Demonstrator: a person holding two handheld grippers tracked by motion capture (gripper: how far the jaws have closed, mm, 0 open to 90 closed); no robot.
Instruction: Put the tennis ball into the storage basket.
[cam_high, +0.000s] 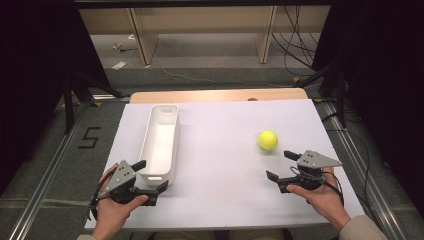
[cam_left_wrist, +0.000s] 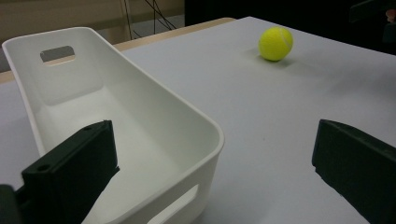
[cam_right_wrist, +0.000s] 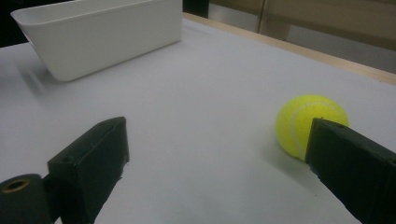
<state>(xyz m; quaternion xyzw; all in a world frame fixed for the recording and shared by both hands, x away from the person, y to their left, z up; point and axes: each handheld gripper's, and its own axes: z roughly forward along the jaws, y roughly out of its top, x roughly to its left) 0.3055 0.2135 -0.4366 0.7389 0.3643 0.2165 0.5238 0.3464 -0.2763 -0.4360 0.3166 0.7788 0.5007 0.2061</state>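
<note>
ball: lying on the table (cam_high: 225, 150), right half (cam_high: 268, 140), loose
nearer tool: right tool (cam_high: 282, 165), jaws standing apart, empty
direction: ball sitting just ahead of it, toward its right jaw
left tool: (cam_high: 150, 176) gaping at the bin's (cam_high: 172, 135) near end, well apart from the ball

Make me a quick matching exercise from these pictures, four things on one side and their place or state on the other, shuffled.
Things:
1. tennis ball
2. white bin
3. left tool
4. right tool

Places or states:
A. open, at the near end of the bin
B. lies lengthwise on the table's left half
C. open, just short of the ball
D. yellow, alone on the table's right half

Pairs: 1-D, 2-B, 3-A, 4-C
</note>
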